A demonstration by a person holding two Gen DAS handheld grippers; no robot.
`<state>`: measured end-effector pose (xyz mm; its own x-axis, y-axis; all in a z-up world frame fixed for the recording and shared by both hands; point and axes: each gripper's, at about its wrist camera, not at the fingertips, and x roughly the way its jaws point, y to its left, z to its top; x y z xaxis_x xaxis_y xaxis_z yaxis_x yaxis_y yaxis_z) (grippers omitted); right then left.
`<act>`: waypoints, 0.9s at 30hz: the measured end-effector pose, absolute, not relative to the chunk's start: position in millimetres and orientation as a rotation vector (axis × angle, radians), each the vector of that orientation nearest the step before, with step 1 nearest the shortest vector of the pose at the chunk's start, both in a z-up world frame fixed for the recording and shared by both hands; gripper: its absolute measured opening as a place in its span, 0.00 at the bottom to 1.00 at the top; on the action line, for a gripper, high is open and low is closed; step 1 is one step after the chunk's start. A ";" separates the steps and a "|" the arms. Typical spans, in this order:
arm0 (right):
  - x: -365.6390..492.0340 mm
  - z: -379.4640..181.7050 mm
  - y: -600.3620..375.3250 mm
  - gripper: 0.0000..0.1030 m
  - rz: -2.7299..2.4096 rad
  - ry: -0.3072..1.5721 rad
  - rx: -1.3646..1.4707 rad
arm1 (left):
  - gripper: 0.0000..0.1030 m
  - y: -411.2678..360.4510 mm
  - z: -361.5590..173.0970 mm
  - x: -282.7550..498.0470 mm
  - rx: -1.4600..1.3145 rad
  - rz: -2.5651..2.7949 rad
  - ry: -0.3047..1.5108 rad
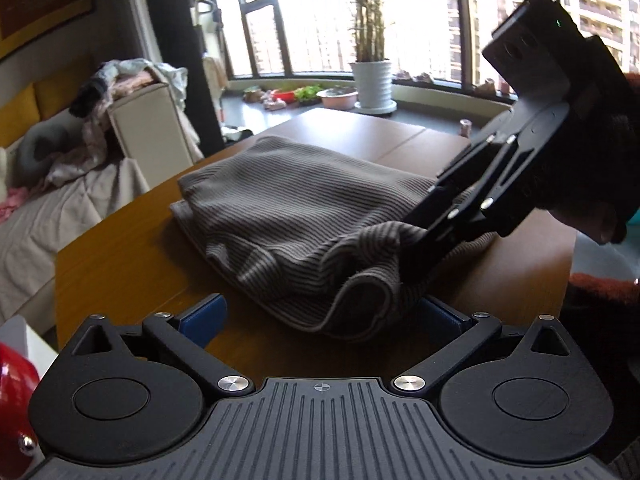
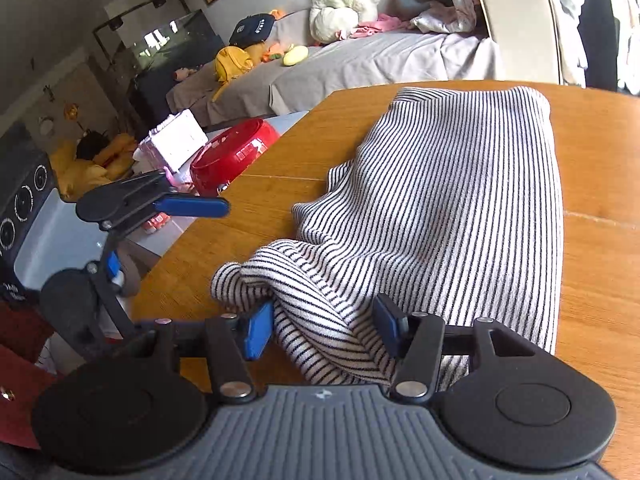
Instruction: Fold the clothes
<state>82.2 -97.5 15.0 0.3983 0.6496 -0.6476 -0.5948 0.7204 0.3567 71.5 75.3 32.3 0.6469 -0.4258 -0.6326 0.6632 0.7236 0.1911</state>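
Observation:
A black-and-white striped garment [image 2: 452, 200] lies folded on the wooden table [image 2: 280, 196]; it also shows in the left wrist view [image 1: 288, 216]. My right gripper [image 2: 324, 326] has its blue pads on either side of a bunched near corner of the garment, with cloth between them. In the left wrist view the right gripper [image 1: 420, 240] reaches into that raised corner from the right. My left gripper [image 1: 320, 316] is open wide, its blue pads either side of the garment's near edge, holding nothing. It shows at the left of the right wrist view [image 2: 216, 206].
A red round container [image 2: 236, 152] and a white box [image 2: 176, 144] sit off the table's left edge. A sofa [image 2: 380, 60] with clothes and toys stands beyond. A potted plant [image 1: 372, 80] stands by the window. The table [image 1: 132, 248] edge runs left of the garment.

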 end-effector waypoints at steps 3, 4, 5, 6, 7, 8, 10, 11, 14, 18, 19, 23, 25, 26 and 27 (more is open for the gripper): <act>69.1 22.3 -94.5 0.59 0.778 0.793 -0.032 | 1.00 55.7 13.5 79.6 0.517 -0.581 0.592; 60.5 24.6 -91.8 0.63 0.768 0.739 -0.118 | 1.00 52.7 10.9 84.0 0.518 -0.561 0.598; 51.1 26.7 -88.6 0.73 0.756 0.676 -0.218 | 1.00 50.8 9.6 88.6 0.511 -0.545 0.606; 41.6 28.8 -85.4 0.77 0.742 0.611 -0.317 | 1.00 52.1 11.0 92.7 0.478 -0.541 0.618; 30.3 27.5 -83.5 0.77 0.727 0.551 -0.414 | 1.00 54.4 13.3 96.8 0.436 -0.542 0.632; 26.4 25.5 -81.6 0.78 0.710 0.518 -0.483 | 1.00 57.2 16.1 100.5 0.390 -0.544 0.646; 23.3 16.9 -79.4 0.78 0.680 0.507 -0.548 | 1.00 63.1 22.0 107.9 0.294 -0.549 0.673; 22.4 11.4 -78.3 0.78 0.658 0.502 -0.575 | 1.00 64.7 23.9 110.1 0.261 -0.549 0.683; 24.4 -0.9 -75.6 0.74 0.593 0.470 -0.632 | 1.00 67.0 28.0 113.8 0.193 -0.547 0.701; 37.0 12.7 -83.3 0.33 0.560 0.468 -0.564 | 1.00 72.1 36.2 106.1 0.165 -0.586 0.686; 39.0 17.6 -84.5 0.33 0.560 0.465 -0.563 | 1.00 75.4 39.7 102.3 0.157 -0.609 0.677; 43.8 18.7 -88.2 0.32 0.560 0.489 -0.602 | 1.00 112.9 66.7 100.4 -0.010 -0.674 0.587; 42.4 12.2 -82.7 0.31 0.574 0.517 -0.631 | 1.00 123.3 73.9 109.2 -0.045 -0.618 0.551; 41.5 8.7 -79.4 0.31 0.582 0.531 -0.646 | 1.00 125.0 75.5 115.4 -0.042 -0.579 0.541; 38.7 6.7 -77.1 0.30 0.589 0.534 -0.665 | 1.00 123.1 74.4 122.2 -0.025 -0.551 0.536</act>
